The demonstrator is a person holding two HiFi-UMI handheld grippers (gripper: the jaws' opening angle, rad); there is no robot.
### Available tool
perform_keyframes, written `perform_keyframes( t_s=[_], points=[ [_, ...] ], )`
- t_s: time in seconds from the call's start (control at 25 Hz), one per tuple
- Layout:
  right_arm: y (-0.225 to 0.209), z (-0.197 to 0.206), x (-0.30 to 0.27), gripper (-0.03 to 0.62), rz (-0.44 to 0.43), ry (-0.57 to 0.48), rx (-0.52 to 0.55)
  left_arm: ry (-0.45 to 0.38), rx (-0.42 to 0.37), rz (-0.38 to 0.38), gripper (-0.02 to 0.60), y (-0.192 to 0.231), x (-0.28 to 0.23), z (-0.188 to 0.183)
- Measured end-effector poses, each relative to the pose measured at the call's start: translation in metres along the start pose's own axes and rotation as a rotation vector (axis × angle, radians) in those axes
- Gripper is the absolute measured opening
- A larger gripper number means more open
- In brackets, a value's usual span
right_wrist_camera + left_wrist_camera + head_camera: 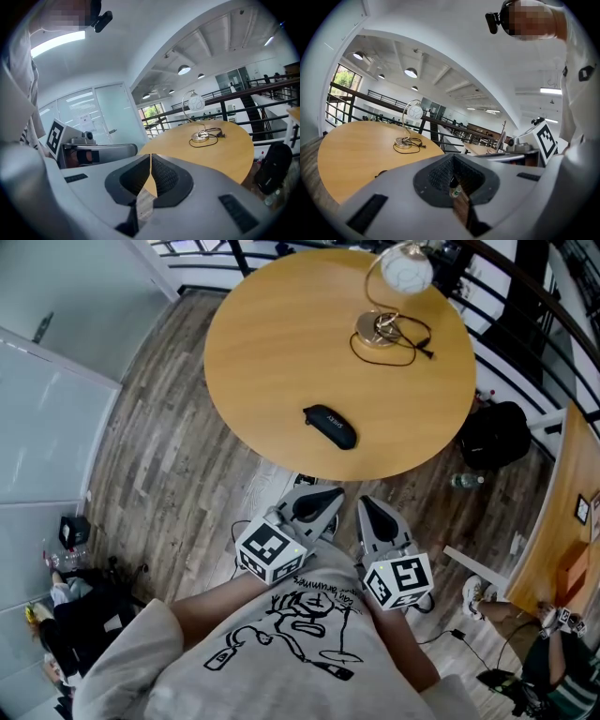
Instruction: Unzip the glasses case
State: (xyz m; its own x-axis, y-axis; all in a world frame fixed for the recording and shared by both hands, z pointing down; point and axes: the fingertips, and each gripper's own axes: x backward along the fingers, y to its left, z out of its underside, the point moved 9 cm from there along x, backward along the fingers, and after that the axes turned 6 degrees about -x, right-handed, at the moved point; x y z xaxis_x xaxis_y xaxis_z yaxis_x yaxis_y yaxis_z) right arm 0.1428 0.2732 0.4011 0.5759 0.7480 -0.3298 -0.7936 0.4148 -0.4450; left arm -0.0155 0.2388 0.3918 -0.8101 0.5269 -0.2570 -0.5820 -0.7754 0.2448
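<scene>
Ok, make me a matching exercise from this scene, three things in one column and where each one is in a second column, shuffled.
Things
1. glasses case
2. lamp
3. backpack

Places
A. standing on the far side of the table
B. on the floor, past the table's right edge
C. lying flat near the table's near edge

Pairs: 1-C, 2-A, 3-B

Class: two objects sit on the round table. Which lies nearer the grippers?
The black glasses case, flat near the table's near edge; the globe lamp stands farther back.
</scene>
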Motion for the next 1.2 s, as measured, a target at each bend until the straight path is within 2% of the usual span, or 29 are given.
perform_keyframes(
  t_s=[0.44, 1.2],
  points=[
    [-0.013, -0.023, -0.042, 0.026, 0.007, 0.015, 0.009, 0.007, 0.014, 0.007, 0.009, 0.045, -0.02, -0.014],
    [-0.013, -0.094, -0.168, 0.026, 0.077, 0.017, 0.032, -0.004, 0.037, 0.084, 0.009, 0.183, -0.046, -0.064]
  ],
)
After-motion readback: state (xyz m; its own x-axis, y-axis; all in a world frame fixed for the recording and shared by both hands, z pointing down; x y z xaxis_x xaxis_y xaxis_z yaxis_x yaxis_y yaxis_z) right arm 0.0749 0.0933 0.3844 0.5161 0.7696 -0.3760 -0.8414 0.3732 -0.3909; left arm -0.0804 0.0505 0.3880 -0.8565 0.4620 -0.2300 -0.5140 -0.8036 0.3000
